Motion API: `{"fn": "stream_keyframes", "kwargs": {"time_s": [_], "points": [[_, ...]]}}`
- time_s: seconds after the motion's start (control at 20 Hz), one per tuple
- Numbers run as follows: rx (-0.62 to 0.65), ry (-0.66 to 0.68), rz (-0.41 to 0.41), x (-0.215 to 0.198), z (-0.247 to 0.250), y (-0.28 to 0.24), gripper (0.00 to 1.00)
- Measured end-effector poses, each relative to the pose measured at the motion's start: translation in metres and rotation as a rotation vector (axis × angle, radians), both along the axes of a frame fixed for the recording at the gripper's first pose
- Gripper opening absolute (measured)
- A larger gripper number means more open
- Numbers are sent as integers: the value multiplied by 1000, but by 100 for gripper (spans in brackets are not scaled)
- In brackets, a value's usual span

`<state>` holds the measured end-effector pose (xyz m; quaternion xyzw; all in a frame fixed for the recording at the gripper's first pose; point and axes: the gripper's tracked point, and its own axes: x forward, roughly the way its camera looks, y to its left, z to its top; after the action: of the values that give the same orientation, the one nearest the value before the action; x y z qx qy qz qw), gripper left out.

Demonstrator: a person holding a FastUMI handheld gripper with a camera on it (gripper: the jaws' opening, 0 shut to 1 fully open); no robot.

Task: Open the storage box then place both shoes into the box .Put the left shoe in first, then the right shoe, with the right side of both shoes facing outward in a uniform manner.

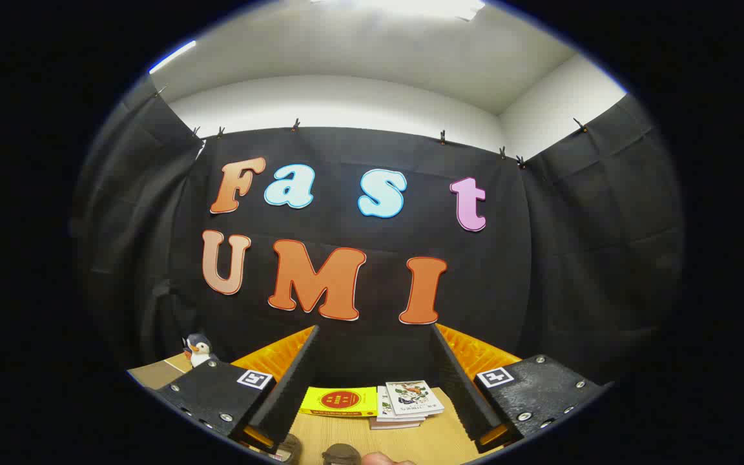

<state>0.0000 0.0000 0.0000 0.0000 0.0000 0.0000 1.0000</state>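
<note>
Judging the shoes from very little: two dark rounded shapes sit low between the roots of the fingers, on the near part of the pale wooden tabletop. They may be parts of the shoes, but too little is exposed to confirm it. Toe direction and long axis cannot be determined, so it is also undetermined which is the left shoe and where its right side faces. As an assessment only, a shoe should be light, with a soft, yielding upper and a stiffer sole and heel. The heel collar or the sole edge would give the surest hold, and a pinch on loose upper fabric is likely to sag or twist. The storage box cannot be identified. A tan flat surface lies off to the left, but its nature is unclear. The gripper has its fingers spread wide apart with nothing between them, and it is aimed level at the booth wall, not down at the work. Beyond the fingers lie a flat yellow book and, touching it, a small stack of illustrated booklets. A small plush penguin toy stands beside the tan surface.
</note>
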Motion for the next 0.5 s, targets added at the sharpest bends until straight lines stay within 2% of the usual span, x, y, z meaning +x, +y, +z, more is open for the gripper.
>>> {"fn": "stream_keyframes", "kwargs": {"time_s": [0.5], "points": [[-46,1,39,0,6,21,99]]}}
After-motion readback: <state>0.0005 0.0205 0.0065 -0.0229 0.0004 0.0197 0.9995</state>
